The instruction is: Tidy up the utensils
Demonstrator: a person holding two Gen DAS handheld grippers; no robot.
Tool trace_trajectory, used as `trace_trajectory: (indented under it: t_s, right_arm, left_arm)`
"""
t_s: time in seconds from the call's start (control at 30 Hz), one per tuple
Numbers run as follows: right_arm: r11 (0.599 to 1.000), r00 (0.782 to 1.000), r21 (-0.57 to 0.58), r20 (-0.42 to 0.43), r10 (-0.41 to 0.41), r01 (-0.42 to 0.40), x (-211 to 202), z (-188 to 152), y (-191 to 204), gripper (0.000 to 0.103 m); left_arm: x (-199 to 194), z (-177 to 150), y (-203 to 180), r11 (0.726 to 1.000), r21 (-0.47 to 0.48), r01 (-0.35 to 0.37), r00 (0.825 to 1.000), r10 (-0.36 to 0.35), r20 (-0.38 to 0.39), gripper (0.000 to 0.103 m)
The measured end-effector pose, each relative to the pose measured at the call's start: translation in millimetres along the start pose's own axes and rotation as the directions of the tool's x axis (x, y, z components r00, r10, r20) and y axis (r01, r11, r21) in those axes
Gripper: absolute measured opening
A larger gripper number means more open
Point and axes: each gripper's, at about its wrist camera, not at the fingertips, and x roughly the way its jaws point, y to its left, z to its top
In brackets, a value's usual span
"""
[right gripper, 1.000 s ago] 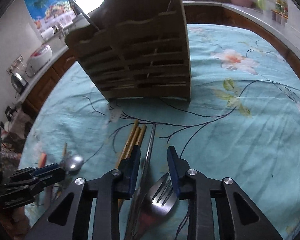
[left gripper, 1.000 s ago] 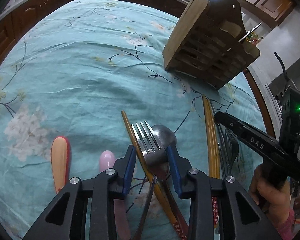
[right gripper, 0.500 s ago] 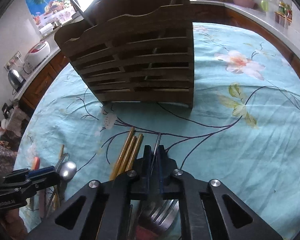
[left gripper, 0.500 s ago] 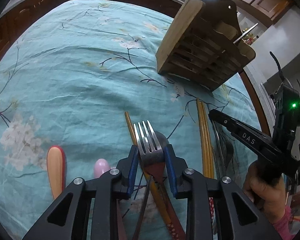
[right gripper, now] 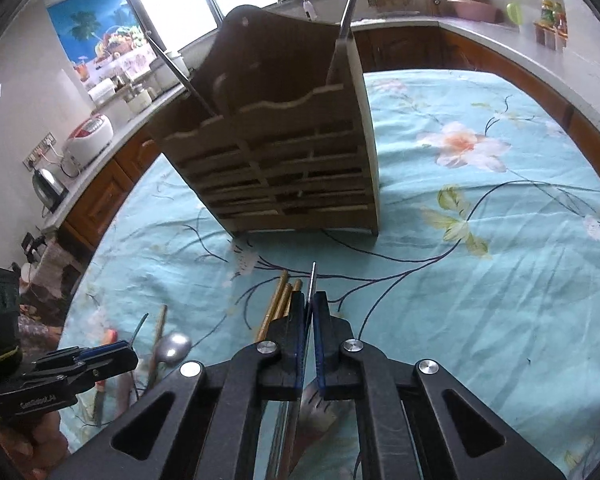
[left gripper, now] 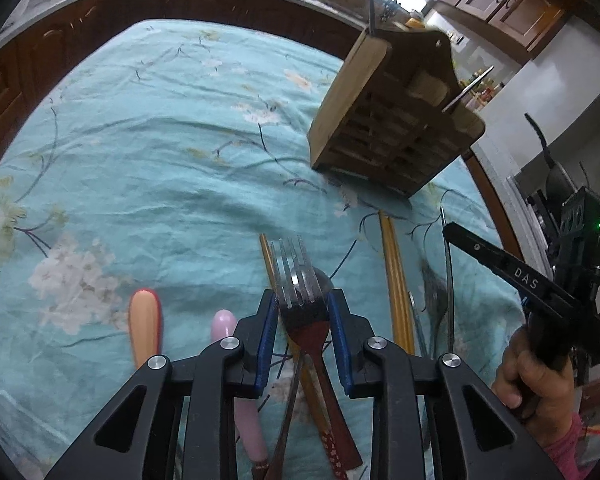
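- The fork (left gripper: 298, 280) sits between the left hand-held gripper (left gripper: 303, 312) pads, clamped at its neck, tines forward.
- The right hand-held gripper (right gripper: 310, 312) pinches a thin metal utensil (right gripper: 312, 280).
- Chopsticks (left gripper: 396, 276), a spoon (right gripper: 174, 348) and other utensils lie on the worktop (left gripper: 160, 160).
- The wooden rack (right gripper: 284, 160) stands beyond.

floral tablecloth (left gripper: 148, 168) under wooden caddy (left gripper: 384, 136), chopsticks (left gripper: 396, 280)

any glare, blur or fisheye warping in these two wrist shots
Left wrist view: strong fisheye bends the table edge into an arc; the fork tines in the left gripper look motion-blurred. Right wrist view: the windows are blown out white, leaving the wooden utensil rack dark and backlit.
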Motion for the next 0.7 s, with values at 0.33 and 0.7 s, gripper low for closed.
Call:
trace_trajectory:
  t_s: [0.33, 0.7]
  right_arm:
    - [1.0, 0.997, 0.023, 0.077, 0.008, -0.009, -32.7, 1.4, 4.5, 0.004]
    - [1.0, 0.987, 0.025, 0.159, 0.012, -0.016, -72.2, -3.0, 10.2, 0.003]
  left_arm:
    - [-44.9, -12.8, -5.2, 0.999, 0.004, 0.039, 0.996, -0.039, 0.086, 0.022]
    - [-92.7, -29.6, -9.0, 0.998, 0.027, 0.056, 0.984, -0.059, 0.167, 0.021]
